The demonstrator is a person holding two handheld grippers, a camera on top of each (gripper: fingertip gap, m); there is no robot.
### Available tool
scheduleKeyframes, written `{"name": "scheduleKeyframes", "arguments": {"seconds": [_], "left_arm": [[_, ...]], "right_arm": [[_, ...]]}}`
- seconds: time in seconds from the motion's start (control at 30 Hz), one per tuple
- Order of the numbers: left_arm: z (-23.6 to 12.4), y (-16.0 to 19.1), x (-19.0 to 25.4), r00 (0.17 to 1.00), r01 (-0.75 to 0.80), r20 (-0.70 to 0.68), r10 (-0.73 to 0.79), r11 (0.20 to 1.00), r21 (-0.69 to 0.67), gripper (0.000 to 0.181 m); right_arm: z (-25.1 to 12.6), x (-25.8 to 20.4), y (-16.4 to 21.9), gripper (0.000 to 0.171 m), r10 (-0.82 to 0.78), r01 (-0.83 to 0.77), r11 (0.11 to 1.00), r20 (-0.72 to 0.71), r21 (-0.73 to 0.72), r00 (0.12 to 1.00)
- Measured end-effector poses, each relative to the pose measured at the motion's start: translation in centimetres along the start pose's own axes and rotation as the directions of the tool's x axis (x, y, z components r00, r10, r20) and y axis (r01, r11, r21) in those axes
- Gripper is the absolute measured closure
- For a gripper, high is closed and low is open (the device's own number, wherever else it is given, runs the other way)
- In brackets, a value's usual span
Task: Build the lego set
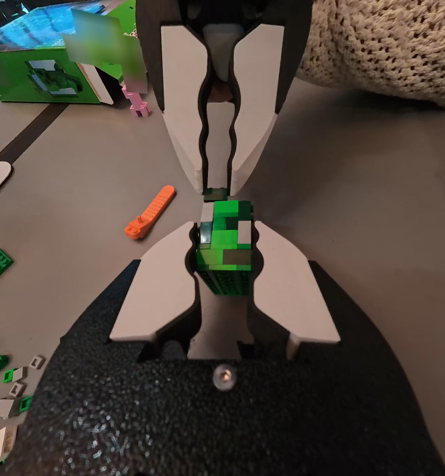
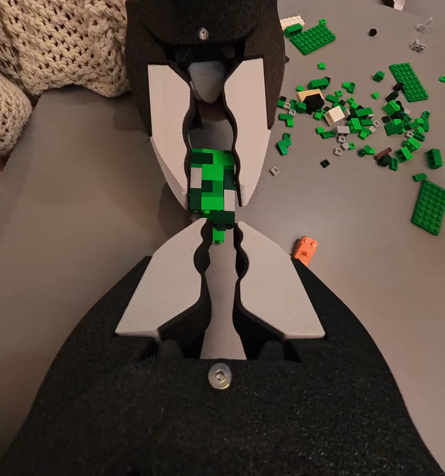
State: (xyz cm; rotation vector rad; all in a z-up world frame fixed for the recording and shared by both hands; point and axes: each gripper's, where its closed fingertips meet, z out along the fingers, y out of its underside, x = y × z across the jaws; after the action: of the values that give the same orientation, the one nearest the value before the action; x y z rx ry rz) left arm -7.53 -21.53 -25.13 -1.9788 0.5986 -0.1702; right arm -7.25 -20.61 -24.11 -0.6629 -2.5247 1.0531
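Observation:
A block-shaped lego build of bright green, dark green and grey bricks is clamped between the fingers of my left gripper, a little above the grey table. My right gripper comes in from the opposite side, shut on a small dark green piece that meets the far end of the build. In the right wrist view, my right gripper holds the small green piece against the build, which sits in the left gripper.
An orange brick separator lies left of the build; it also shows in the right wrist view. A pile of loose green and grey bricks and green plates lie nearby. A green box, a pink figure and a knit blanket border the table. Both grippers' tips are close together, under 4 cm apart. The orange brick separator is about 9 cm from both grippers' fingertips.

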Motion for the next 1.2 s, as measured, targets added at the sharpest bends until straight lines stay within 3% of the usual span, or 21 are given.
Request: {"name": "scheduleKeyframes", "arguments": {"seconds": [0.73,1.2], "left_arm": [[0.02,0.0,0.03,1.0,0.005,-0.009,-0.005,1.0,0.023,0.142],[0.09,0.04,0.15,1.0,-0.013,0.0,0.013,1.0,0.001,0.143]], "right_arm": [[0.3,-0.26,0.1,0.156,0.031,-0.033,0.973,0.011,0.23,0.999],[0.1,-0.15,0.08,0.156,-0.002,0.005,0.988,-0.019,0.156,1.0]]}}
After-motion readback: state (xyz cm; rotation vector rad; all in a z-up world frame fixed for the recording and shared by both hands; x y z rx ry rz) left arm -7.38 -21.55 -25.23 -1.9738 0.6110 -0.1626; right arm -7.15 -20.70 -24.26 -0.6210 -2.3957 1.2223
